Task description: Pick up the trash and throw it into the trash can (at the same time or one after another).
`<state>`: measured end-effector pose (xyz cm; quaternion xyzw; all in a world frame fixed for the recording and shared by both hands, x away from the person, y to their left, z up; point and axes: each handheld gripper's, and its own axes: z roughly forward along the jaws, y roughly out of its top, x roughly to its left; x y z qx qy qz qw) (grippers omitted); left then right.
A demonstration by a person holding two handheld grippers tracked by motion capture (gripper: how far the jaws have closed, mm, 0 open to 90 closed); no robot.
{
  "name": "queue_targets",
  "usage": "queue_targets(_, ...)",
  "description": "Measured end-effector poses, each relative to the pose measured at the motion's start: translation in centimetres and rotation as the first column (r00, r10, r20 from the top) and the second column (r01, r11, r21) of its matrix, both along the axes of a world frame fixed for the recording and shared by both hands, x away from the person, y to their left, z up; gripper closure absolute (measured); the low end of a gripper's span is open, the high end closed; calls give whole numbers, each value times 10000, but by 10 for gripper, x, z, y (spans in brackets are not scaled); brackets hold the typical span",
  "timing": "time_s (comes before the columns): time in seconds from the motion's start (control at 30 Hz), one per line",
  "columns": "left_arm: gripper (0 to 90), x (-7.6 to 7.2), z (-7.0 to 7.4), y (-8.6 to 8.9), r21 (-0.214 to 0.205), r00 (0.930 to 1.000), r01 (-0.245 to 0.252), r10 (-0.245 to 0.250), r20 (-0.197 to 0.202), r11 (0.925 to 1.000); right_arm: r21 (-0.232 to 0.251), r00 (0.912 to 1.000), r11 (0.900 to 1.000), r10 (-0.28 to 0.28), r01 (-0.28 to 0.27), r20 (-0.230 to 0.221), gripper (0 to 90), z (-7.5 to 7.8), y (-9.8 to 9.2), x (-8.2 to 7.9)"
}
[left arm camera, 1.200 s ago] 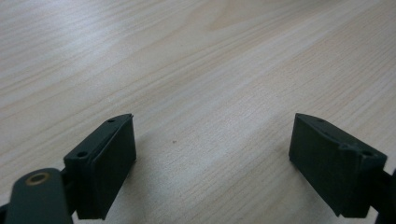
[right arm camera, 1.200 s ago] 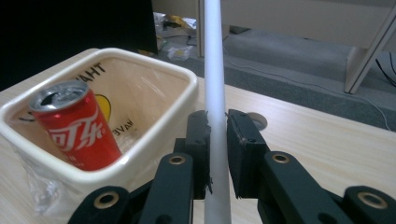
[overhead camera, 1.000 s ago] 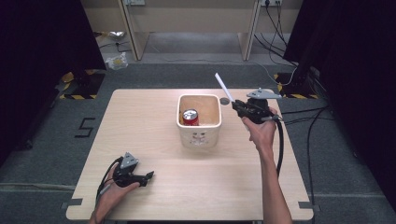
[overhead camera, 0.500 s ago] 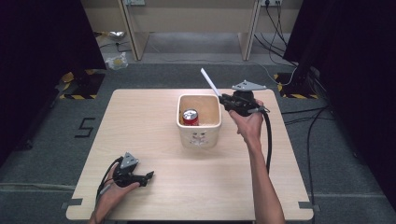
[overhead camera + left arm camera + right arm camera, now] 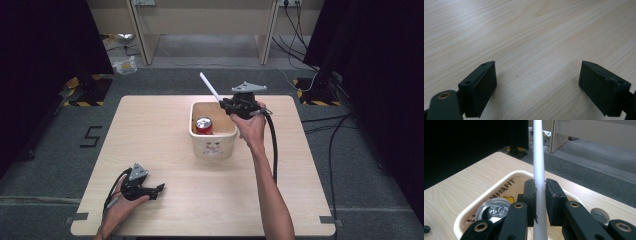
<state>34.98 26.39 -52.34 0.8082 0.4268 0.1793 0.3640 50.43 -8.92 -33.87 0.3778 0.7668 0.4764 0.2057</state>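
Step in hand, by my reading: carrying the white straw (image 5: 210, 87) to the cream bin (image 5: 214, 146) for drop-off — the transport looks nearly complete. Right gripper (image 5: 231, 105) sits over the bin's far right rim, jaws pressed together on the straw; in the right gripper view the straw (image 5: 538, 165) runs straight up between the two pads, pinched near its lower part, with most of its length projecting beyond the jaws. From the high view that free length slants up and away to the left, above the bin's back edge. A red soda can (image 5: 203, 125) stands upright inside the bin, its silver top (image 5: 492, 210) just below and left of the jaws. Next move likely calls for tipping the straw's free end down toward the bin opening, beside the can, before the jaws part — released as it is, it could fall across the rim or outside. Left gripper (image 5: 159, 188) rests on the table (image 5: 165, 125) near the front left corner, jaws spread wide, nothing between them.
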Motion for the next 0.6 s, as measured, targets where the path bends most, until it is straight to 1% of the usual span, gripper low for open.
queue_targets(0.13, 140, 0, 0, 0, 2, 10000, 2, -2, -2, 10000, -23, 9999, 9999, 103, -104, -84, 794, -3, 8, 4)
queue_targets(0.23, 140, 0, 0, 0, -15, 10000, -7, 7, -2, 10000, -113, 9997, 9998, 170, -172, -203, 793, -6, 14, 8)
queue_targets(0.33, 140, 0, 0, 0, -12, 10000, -3, 3, -11, 10000, -102, 9993, 9998, 159, -163, -346, 793, -9, 18, 11)
queue_targets(0.47, 140, 0, 0, 0, 5, 10000, 4, -4, -2, 10000, -253, 9989, 9994, 207, -218, -424, 793, -14, 22, 16)
queue_targets(0.6, 140, 0, 0, 0, 0, 10000, 1, -1, -2, 10000, -402, 9975, 9987, 271, -297, -650, 792, -19, 26, 20)
